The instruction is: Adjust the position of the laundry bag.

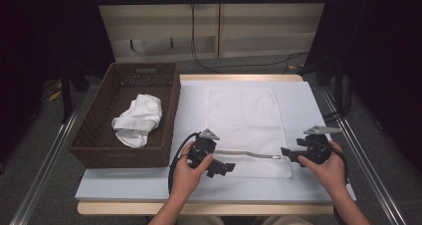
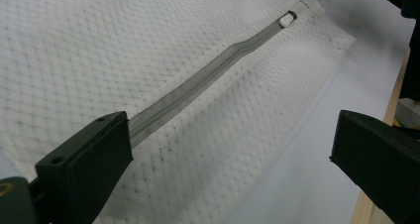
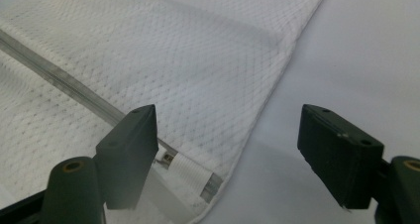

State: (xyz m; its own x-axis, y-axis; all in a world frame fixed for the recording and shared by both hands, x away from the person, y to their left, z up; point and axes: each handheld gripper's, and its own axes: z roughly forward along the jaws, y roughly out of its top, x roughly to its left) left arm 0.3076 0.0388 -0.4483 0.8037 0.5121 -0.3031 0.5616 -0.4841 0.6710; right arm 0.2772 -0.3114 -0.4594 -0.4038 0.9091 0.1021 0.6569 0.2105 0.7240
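Observation:
A white mesh laundry bag (image 1: pixel 244 118) lies flat on the white mat, its grey zipper (image 1: pixel 249 154) running along the near edge. My left gripper (image 1: pixel 222 168) stands open at the zipper's left end. In the left gripper view its jaws are wide apart over the bag (image 2: pixel 99 45) and the zipper (image 2: pixel 198 85), with the white pull (image 2: pixel 286 20) at the far end. My right gripper (image 1: pixel 288 155) is open just off the bag's right edge. In the right gripper view the zipper's end with its pull (image 3: pixel 188 173) lies beside the left jaw, and nothing is gripped.
A brown wicker basket (image 1: pixel 99 130) stands at the left with a crumpled white cloth (image 1: pixel 138 119) inside. The white mat (image 1: pixel 298 100) covers the table, and its wooden front edge (image 1: pixel 209 208) is near the person's arms. Metal rails run along both sides.

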